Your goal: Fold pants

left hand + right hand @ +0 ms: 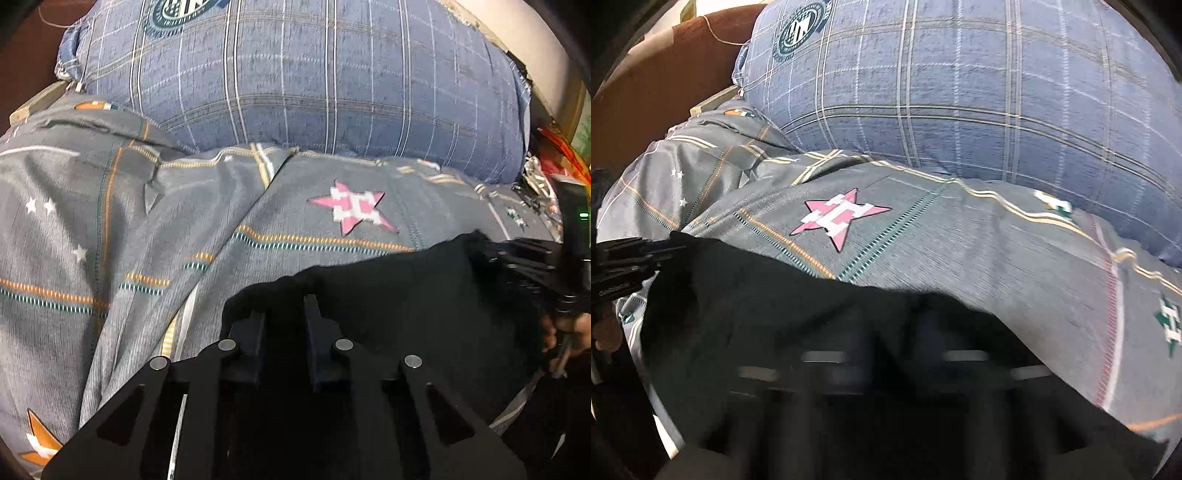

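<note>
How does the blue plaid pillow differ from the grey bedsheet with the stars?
The pillow is blue with a plaid grid and a round crest; the bedsheet is grey with orange and teal stitched stripes and star patches, one pink. The pillow is plump and rounded; the bedsheet lies spread out and creased. The black pants lie on the bedsheet, not on the pillow. Both are printed bedding fabric, touching each other.

Black pants [406, 295] lie on a grey bedsheet [147, 240] with orange-teal dashed stripes and pink stars, beside a blue plaid pillow [295, 74].
</note>
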Tool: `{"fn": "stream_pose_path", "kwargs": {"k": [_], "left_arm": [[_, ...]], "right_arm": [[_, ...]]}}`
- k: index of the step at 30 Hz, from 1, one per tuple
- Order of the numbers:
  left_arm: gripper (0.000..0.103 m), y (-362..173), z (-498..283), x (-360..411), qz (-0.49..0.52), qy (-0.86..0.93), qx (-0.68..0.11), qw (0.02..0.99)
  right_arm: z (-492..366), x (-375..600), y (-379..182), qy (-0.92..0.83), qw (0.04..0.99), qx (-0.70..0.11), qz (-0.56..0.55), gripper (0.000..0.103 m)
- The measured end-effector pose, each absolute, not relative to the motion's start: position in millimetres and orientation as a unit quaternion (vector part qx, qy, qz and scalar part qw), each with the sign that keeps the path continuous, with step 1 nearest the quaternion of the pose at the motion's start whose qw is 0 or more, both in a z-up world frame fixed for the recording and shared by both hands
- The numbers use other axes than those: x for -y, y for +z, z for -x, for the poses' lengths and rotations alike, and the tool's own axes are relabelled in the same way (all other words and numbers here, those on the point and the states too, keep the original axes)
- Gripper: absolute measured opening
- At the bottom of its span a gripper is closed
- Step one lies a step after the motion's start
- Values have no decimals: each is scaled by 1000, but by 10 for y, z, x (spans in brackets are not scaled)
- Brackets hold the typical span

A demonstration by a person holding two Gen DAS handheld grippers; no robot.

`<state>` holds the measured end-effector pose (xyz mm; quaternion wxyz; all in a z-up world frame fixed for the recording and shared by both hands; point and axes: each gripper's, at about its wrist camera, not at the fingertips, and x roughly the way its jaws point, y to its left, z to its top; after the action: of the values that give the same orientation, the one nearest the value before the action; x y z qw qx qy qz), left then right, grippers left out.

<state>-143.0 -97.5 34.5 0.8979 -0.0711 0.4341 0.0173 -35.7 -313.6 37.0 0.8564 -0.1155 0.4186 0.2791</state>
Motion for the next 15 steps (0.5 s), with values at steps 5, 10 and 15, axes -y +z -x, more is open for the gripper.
{"fn": "stream_pose_path", "kwargs": {"k": [5,10,15], "left_arm": [[14,396,1274,904,62,37,-417,906],[29,136,1173,925,10,91,-435,896],[33,439,1428,1040,-16,95,-414,905]], "right_arm": [[73,3119,317,243,872,-421,61,7],[-125,3247,102,239,868,-436,-15,18],[254,3611,432,234,878,-414,-54,37]]}}
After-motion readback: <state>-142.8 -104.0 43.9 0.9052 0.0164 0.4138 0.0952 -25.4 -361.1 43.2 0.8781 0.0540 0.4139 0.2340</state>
